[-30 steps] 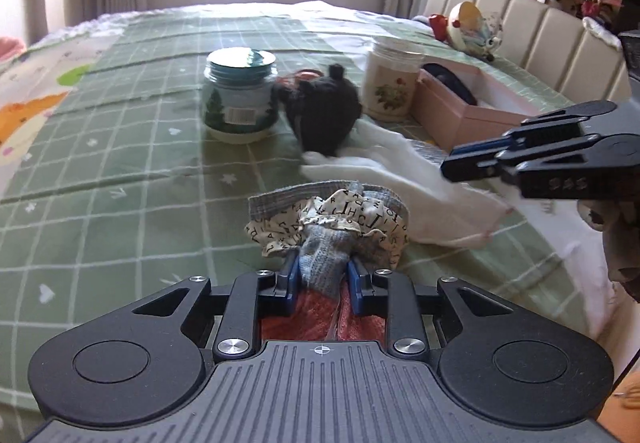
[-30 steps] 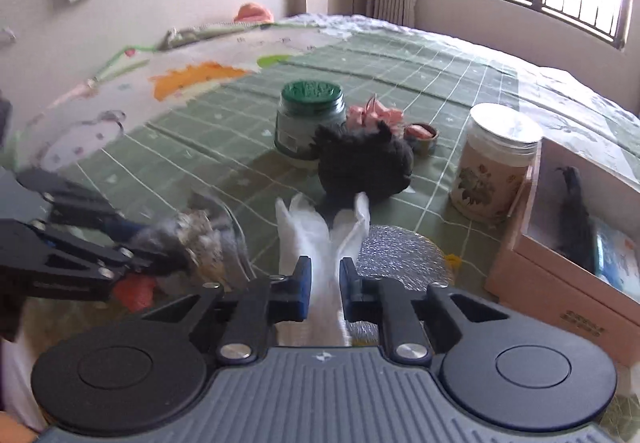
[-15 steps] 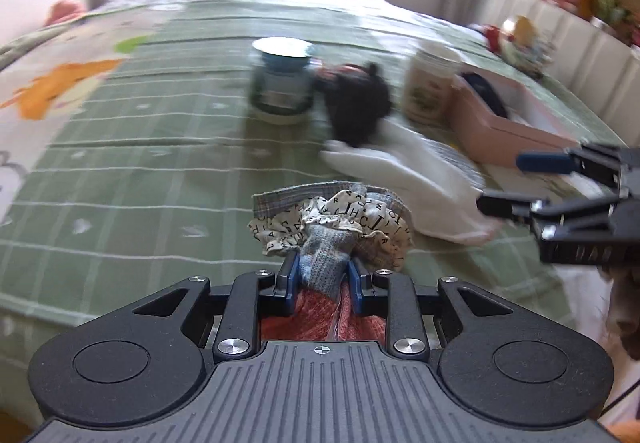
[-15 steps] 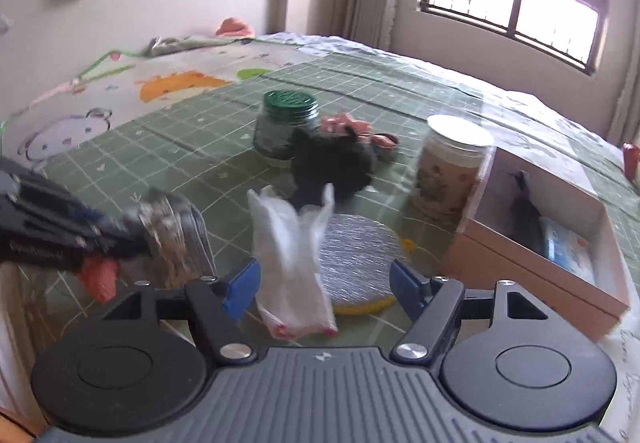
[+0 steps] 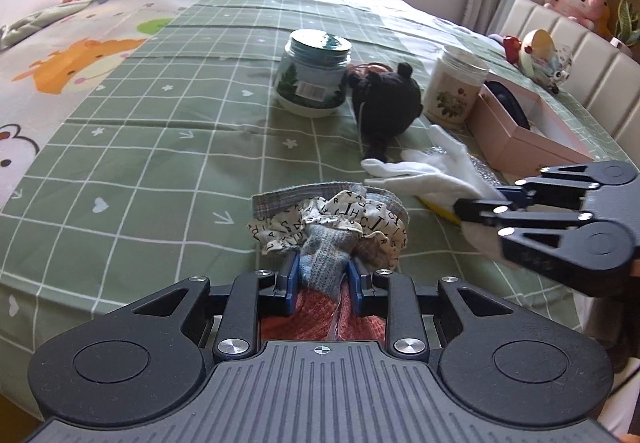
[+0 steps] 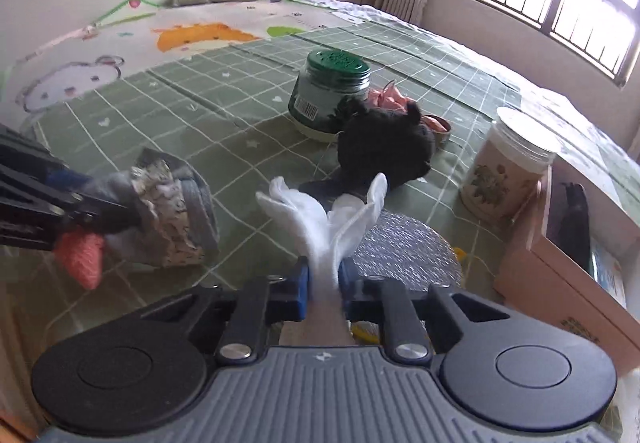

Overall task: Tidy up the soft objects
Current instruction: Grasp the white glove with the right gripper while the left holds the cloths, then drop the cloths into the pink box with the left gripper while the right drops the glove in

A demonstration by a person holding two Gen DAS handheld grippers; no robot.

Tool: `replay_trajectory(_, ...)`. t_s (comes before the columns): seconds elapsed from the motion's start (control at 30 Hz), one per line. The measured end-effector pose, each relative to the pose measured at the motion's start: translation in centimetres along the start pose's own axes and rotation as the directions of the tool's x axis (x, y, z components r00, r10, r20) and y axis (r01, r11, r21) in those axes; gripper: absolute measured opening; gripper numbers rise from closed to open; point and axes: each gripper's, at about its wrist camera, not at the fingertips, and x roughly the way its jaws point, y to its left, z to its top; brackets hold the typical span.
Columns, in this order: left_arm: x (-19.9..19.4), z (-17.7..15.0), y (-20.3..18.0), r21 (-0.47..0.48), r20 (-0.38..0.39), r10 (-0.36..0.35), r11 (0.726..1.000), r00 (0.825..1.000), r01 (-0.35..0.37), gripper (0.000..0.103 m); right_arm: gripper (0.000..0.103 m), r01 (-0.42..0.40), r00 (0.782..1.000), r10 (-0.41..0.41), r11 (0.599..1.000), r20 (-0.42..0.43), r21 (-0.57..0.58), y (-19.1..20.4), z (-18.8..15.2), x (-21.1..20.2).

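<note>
Claws meet over a green checked bed (image 5: 168, 147) as a person sorts soft things by hand-held tools. The left claw (image 5: 322, 275) is narrowly closed on a bundle of soft cloth (image 5: 332, 219), letter-printed fabric gathered round a blue-grey knit, with an orange knit piece (image 6: 82, 257) hanging below it. The right claw (image 6: 324, 283), whose jaws have just been closing, now pinches a white glove (image 6: 332, 219) by its cuff end, the glove's fingers splaying forward above a silver round pad (image 6: 404, 247) on the bed. Beyond the glove lies a black plush toy (image 5: 386, 99), touching or nearly touching a green-lidded jar (image 5: 314, 77); a white-lidded floral jar (image 5: 454, 89) stands beside an open pink box (image 5: 520, 131) at the right.

The step in hand looks to be gathering the glove together with the held bundle, or carrying it to the box; which of the two cannot be told. To do it well, the right claw should keep its pinch firm on the thin cloth and lift the glove clear of the pad before moving it, so the limp fingers do not drag on the plush toy or tip the floral jar. The left should hold level, lest the orange piece slip free.
</note>
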Motion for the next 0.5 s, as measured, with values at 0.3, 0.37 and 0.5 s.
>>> replay_trajectory(0.3,-0.3,-0.7,-4.9,0.103,-0.047,-0.149,0.983,0.988,0.153,0.028,0.013,0.085,0.993,-0.098,0.981,0.067,0.175,-6.6,-4.1,-9.9)
replay_trajectory(0.37,-0.2,-0.7,-7.2,0.148,-0.062,-0.2,0.967,0.978,0.207,0.028,0.013,0.126,0.986,-0.145,0.97,0.081,0.206,-8.2,-5.3,-11.8)
replay_trajectory(0.5,0.2,1.3,-11.8,0.191,-0.074,-0.303,0.931,0.95,0.312,0.028,0.014,0.172,0.973,-0.207,0.943,0.098,0.286,-10.8,-7.7,-14.5)
